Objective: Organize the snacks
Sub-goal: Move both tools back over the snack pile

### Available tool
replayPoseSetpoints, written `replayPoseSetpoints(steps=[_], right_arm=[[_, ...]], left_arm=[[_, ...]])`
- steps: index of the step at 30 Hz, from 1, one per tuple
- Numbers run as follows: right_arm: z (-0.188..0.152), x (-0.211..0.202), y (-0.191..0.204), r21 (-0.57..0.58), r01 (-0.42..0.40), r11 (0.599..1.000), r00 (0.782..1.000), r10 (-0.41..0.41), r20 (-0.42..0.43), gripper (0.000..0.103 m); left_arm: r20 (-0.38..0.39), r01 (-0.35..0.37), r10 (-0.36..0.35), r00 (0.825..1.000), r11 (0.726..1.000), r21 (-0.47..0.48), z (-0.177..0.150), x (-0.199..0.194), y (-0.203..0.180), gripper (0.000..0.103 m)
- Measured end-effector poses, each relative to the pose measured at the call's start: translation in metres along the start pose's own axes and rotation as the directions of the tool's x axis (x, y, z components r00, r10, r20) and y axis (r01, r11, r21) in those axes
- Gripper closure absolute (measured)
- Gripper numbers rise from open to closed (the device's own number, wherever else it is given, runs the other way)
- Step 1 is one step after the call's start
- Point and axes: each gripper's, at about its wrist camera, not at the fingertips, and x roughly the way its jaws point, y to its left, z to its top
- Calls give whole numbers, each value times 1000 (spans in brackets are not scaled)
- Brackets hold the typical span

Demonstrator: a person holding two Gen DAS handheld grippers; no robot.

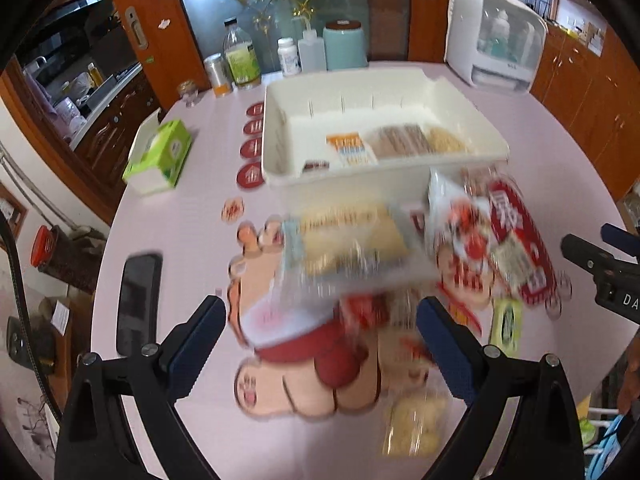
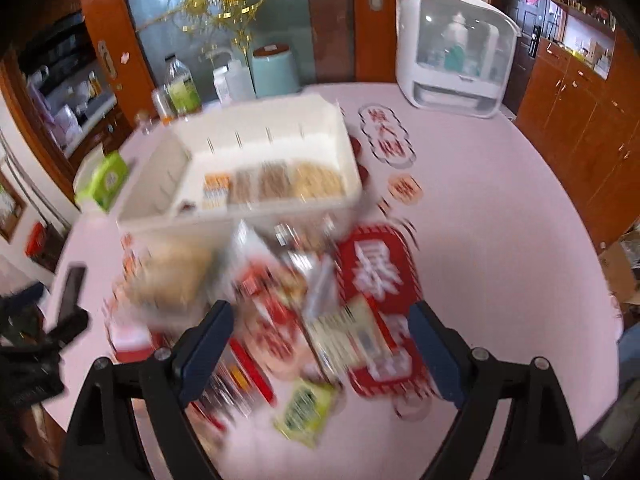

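Note:
A white storage bin [image 1: 384, 168] stands on the pink table with several snack packs lined up along its front; it also shows in the right wrist view [image 2: 248, 212]. A blurred pile of loose snack packs [image 1: 360, 248] lies in front of it, including a clear pack of yellow biscuits [image 1: 348, 236], a red-and-white pack [image 1: 464, 248] and a small green pack [image 1: 506, 322]. My left gripper [image 1: 322, 326] is open and empty above the pile. My right gripper [image 2: 320, 332] is open and empty above the snack pile [image 2: 288, 312], near the green pack [image 2: 306, 410].
A green tissue box [image 1: 160, 156] and a black phone [image 1: 138, 300] lie at the left. Bottles and a teal canister [image 1: 346, 46] stand behind the bin. A white appliance [image 1: 496, 44] stands at the back right. Red stickers [image 2: 386, 136] decorate the table.

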Motion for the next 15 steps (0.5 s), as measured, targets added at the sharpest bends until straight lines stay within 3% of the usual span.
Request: replayPoseSetpoints(steps=[6,15], right_arm=[[-54,-6,-13,-7,-6,1000,996,5,-86,13],[-82,11,-17,30,-110,993,974,114,-197,18]], left_arm=[[-57,-16,17,998,1000,16,-54,-3,-16,7],[-153,17,-14,988,1000,17,-97,19,-47,7]])
